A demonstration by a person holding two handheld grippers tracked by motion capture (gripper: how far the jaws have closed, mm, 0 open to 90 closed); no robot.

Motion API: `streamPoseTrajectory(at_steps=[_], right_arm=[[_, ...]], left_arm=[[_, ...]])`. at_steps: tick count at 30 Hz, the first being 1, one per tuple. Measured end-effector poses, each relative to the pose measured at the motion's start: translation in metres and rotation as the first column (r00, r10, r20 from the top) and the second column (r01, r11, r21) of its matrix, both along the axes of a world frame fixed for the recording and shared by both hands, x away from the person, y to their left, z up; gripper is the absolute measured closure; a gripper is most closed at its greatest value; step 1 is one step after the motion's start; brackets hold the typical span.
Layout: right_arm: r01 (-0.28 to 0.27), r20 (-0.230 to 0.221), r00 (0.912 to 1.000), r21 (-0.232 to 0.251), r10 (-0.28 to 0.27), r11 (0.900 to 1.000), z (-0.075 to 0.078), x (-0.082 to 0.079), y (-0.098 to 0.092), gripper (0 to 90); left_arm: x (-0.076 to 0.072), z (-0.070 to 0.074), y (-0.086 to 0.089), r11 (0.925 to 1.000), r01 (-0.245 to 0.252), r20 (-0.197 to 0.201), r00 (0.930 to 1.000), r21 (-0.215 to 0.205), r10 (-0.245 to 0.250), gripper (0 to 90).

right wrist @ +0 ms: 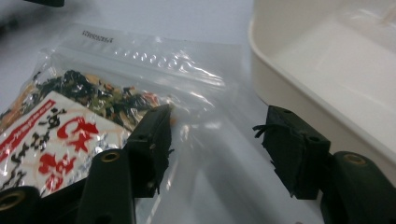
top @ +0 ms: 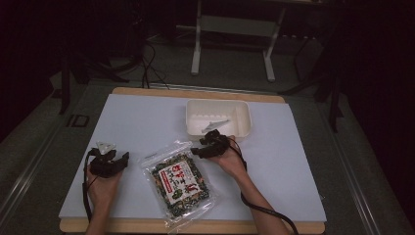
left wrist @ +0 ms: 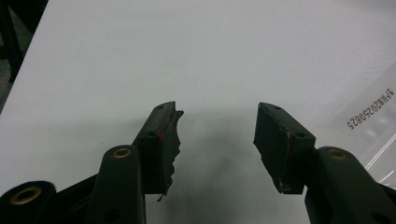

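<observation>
Honestly, the snack bag (top: 179, 183) looks light, crinkly and slippery, lying mid-table at 7 o'clock from the white tray (top: 218, 117). Right gripper (right wrist: 212, 133) hovers wide open, empty, over its clear top corner (best pinch spot); left gripper (left wrist: 215, 140) also gapes empty.

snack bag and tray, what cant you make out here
- Snack bag: label text is too small in the high view and cut off by the left edge in the right gripper view.
- White tray: the pale item inside is too small and washed out in the high view to identify.
- Room behind the table: too dark.
</observation>
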State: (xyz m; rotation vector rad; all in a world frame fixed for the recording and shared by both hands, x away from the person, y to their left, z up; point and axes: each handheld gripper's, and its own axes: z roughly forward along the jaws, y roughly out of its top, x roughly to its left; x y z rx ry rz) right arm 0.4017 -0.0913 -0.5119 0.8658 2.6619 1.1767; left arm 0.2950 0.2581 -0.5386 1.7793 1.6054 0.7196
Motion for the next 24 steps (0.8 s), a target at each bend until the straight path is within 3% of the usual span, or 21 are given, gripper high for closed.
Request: streamPoseTrajectory(at_steps=[8,24], right_arm=[[0.001,-0.032,0.9995,-0.007,-0.001,1.0,-0.01,0.006,0.021,35.2],[-0.009,-0.054,0.9985,0.002,0.009,1.0,-0.024,0.014,0.039,28.7]], left_arm=[[0.0,0.001,-0.001,1.0,-0.001,0.004,1.0,0.008,0.001,49.4],[-0.003,0.0,0.002,0.9999,-0.009,-0.001,1.0,0.012,0.009,49.4]])
